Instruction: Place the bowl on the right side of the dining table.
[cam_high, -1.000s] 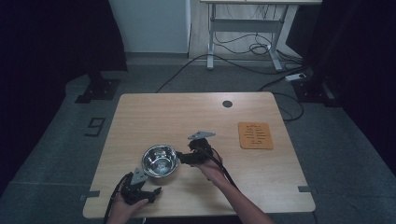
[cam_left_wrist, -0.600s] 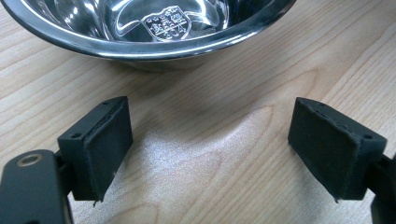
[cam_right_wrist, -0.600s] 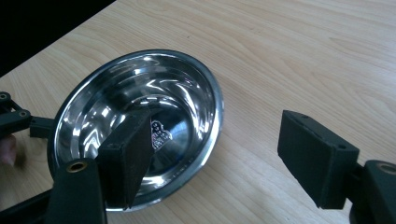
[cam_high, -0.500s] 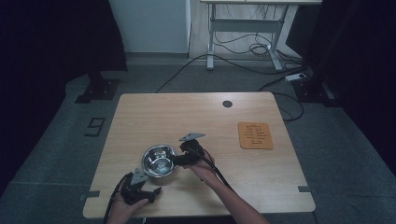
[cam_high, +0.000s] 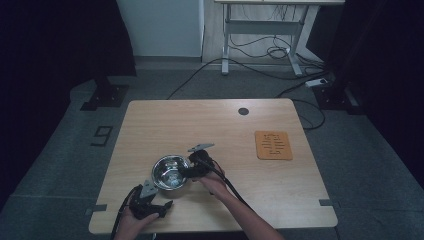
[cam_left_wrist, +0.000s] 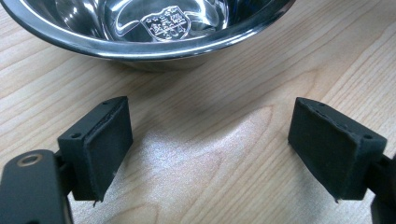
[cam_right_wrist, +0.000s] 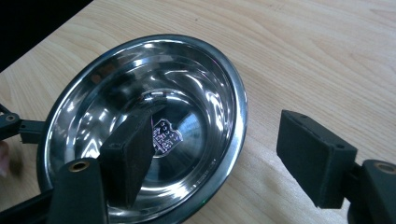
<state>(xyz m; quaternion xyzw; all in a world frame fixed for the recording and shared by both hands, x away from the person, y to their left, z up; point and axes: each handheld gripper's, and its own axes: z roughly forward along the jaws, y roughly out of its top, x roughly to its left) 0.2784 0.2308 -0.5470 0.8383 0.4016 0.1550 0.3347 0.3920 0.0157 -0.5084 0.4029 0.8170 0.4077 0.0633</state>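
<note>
Steel bowl (cam_right_wrist: 144, 126) holds nothing | right tool (cam_right_wrist: 224, 158) agape astride rim | left tool (cam_left_wrist: 210, 149) agape, unladen

No legible text is found. A crest-shaped stamp (cam_right_wrist: 166, 135) is pressed into the floor of the steel bowl (cam_right_wrist: 233, 140), beside the right gripper's (cam_right_wrist: 224, 154) inner jaw; its lettering is too small to be read.

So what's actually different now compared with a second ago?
The right gripper has slid left to the steel bowl; its open jaws now straddle the rim, one inside and one outside, not yet closed. The bowl, the left gripper near the table's front edge and the orange mat stayed where they were.
</note>
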